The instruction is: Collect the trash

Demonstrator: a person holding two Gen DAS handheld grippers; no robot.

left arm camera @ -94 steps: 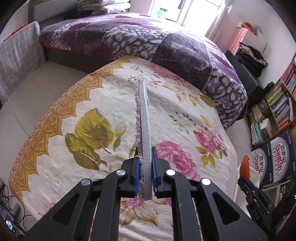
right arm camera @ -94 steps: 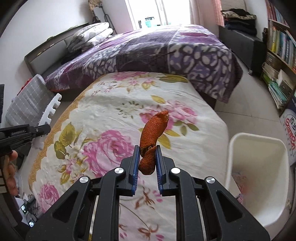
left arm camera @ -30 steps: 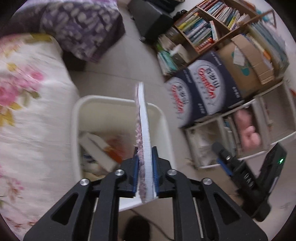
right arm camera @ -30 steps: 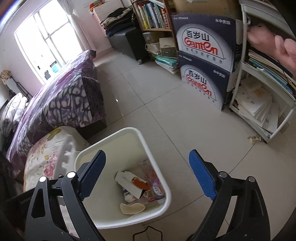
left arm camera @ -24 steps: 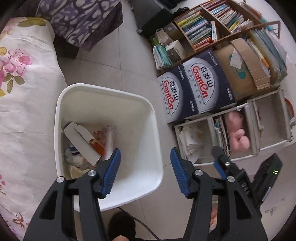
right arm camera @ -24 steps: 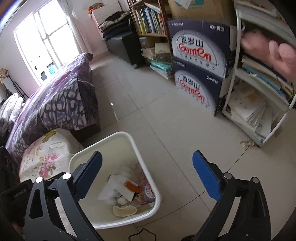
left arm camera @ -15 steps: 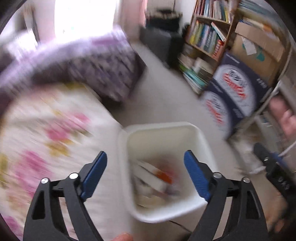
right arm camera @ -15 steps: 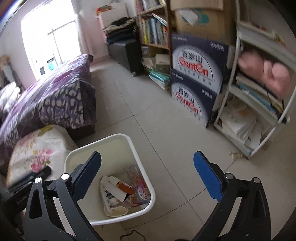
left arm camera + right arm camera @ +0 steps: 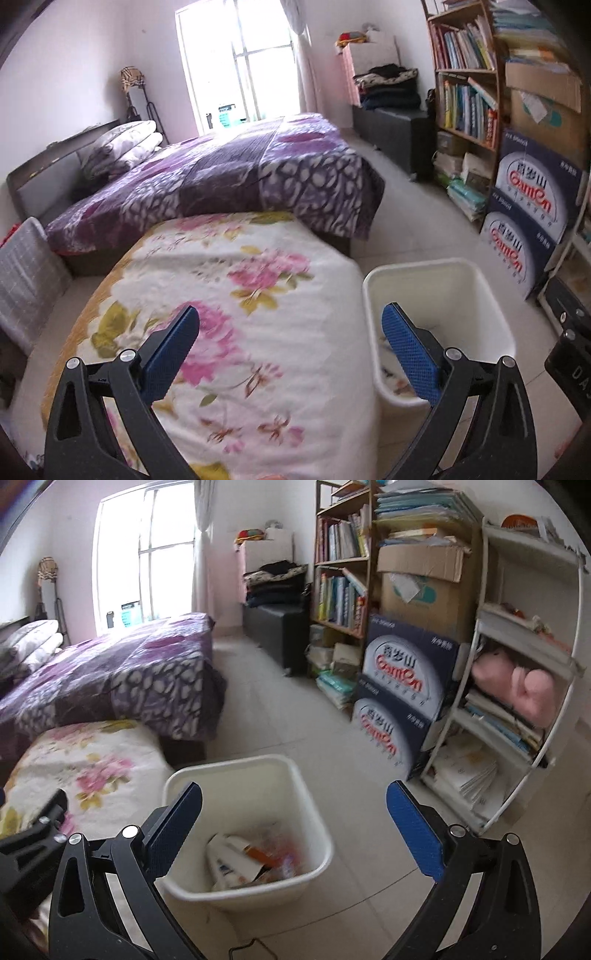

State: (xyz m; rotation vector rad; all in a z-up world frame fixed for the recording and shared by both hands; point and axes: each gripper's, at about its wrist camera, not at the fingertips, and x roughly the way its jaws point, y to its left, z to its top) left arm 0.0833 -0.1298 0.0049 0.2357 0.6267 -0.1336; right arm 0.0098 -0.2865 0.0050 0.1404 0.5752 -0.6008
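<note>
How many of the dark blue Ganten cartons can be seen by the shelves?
2, stacked against the shelving right of the white trash bin: the upper carton sits on the lower carton. More may be hidden behind them.

Red "GanTen" lettering, with Chinese characters above it that I can't quite make out, shows on both stacked dark-blue cartons (image 9: 406, 672) by the bookshelf. Book spines and the bin's wrappers are too blurred to read.
</note>
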